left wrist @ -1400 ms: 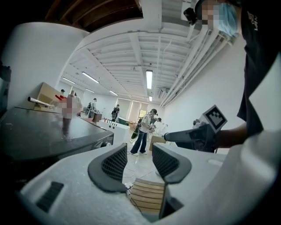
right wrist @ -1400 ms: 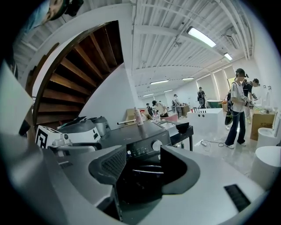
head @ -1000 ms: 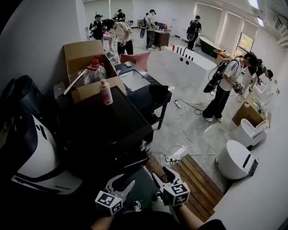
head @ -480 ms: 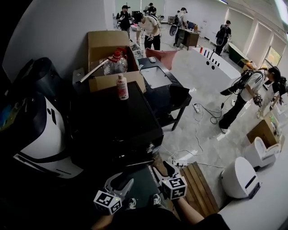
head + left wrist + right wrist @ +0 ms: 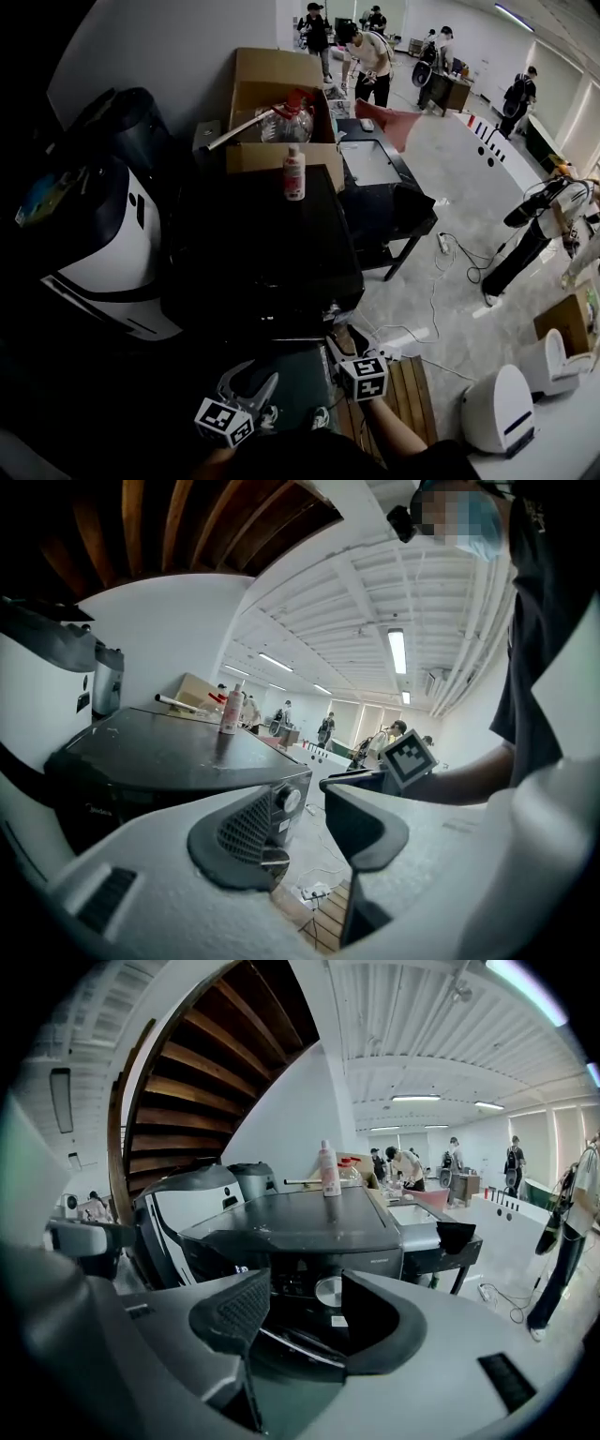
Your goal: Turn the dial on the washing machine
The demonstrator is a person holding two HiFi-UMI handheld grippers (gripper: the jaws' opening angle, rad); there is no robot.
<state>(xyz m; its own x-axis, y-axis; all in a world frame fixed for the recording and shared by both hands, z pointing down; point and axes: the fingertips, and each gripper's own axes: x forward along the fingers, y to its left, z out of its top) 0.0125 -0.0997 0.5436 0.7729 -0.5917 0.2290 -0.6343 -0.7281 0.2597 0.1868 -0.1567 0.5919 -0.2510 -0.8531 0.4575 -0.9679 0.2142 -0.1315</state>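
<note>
A busy workshop with a pale floor lies behind the black washing machine (image 5: 262,253). Its silver dial (image 5: 329,1290) sits on the machine's front panel. Just before that front, the right gripper (image 5: 302,1290) has its jaws apart, framing the dial without touching it. The left gripper (image 5: 251,380), also near the machine's front, has its jaws apart and empty.

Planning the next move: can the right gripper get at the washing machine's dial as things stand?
Probably yes. The right gripper has its jaws apart, and the dial shows straight ahead between them, with nothing in the way.

Pale grey floor (image 5: 441,309), white wall (image 5: 187,56), wooden stair underside (image 5: 206,1054), long ceiling lights (image 5: 397,651).
</note>
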